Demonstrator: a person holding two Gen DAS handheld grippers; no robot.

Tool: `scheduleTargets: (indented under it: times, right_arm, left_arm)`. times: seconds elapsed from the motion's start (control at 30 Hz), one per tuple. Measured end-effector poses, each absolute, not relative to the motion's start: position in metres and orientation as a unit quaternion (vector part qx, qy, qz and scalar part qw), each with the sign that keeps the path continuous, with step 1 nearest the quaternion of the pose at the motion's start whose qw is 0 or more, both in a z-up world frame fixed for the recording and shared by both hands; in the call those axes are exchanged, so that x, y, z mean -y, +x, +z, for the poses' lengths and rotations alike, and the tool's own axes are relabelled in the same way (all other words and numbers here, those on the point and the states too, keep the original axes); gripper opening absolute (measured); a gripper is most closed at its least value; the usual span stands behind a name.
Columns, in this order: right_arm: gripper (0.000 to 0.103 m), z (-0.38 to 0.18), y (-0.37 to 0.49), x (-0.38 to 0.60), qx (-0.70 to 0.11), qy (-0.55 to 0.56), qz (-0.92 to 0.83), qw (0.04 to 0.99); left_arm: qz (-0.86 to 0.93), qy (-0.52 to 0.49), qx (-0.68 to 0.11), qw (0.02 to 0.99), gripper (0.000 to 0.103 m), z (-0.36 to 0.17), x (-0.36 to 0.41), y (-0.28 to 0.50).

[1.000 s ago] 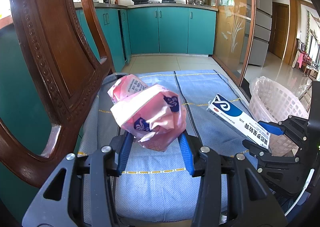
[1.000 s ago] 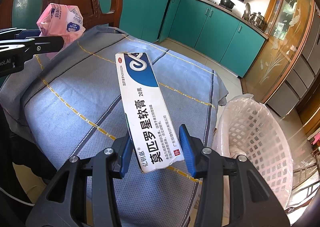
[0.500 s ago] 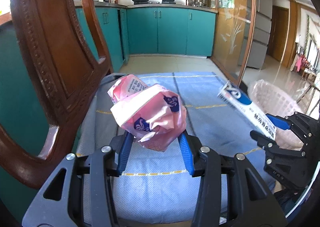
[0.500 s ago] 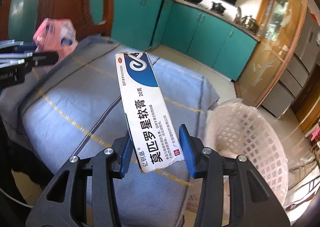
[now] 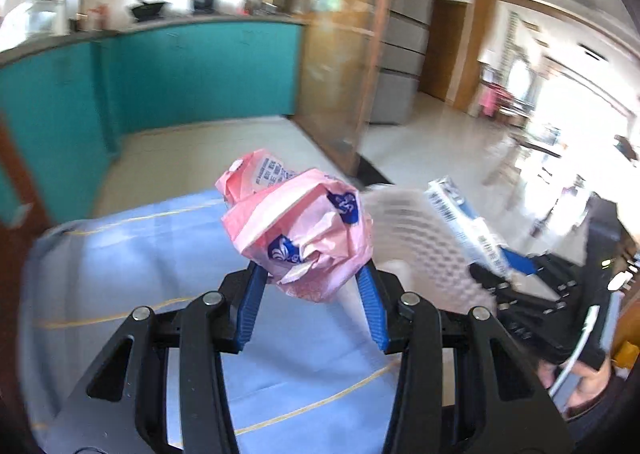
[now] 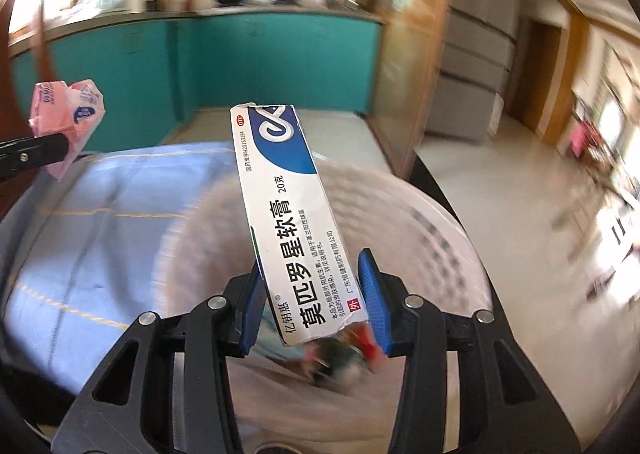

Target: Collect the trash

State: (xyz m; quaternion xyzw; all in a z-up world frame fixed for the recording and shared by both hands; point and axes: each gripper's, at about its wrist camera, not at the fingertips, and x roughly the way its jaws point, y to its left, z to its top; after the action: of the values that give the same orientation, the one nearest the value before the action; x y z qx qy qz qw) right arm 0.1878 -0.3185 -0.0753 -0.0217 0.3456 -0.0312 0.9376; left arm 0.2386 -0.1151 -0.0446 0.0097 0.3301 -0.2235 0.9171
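Fingers of the left gripper (image 5: 312, 282) clench a crumpled pink wrapper (image 5: 298, 232) above the blue-covered tabletop (image 5: 120, 254). The right gripper (image 6: 312, 290) grasps a white-and-blue ointment box (image 6: 288, 222), held above the white mesh basket (image 6: 440, 254) just right of the tabletop.

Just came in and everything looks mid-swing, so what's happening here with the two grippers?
A person is clearing trash with two handheld grippers. The left gripper is shut on a crumpled pink wrapper, held above the blue tablecloth. The right gripper is shut on a white and blue ointment box, held over the white lattice basket. Nothing has been released yet.
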Motion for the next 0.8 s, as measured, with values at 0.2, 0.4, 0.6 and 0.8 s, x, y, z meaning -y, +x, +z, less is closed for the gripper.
scheduleTargets:
  times: [0.2,0.4,0.6,0.8]
  right_arm:
    - [0.048,-0.094,0.192,0.372,-0.385,0.045,-0.076,0.919]
    - [0.072,-0.099,0.194,0.38,-0.399,0.056,-0.074,0.912]
    - [0.075,-0.088,0.189,0.349,-0.377,0.02,-0.067,0.923]
    - [0.089,-0.061,0.155,0.31,-0.28,-0.032,-0.046,0.958]
  left_arm:
    - [-0.29,0.043,-0.36,0.886,0.051,-0.069,0.196,0.256]
    - [-0.285,0.052,-0.355,0.889,0.068,-0.072,0.211,0.254]
    - [-0.22,0.064,-0.311,0.922,0.082,-0.051,0.174,0.232]
    - [-0.125,0.063,-0.26,0.956,0.095,-0.026,0.118,0.183]
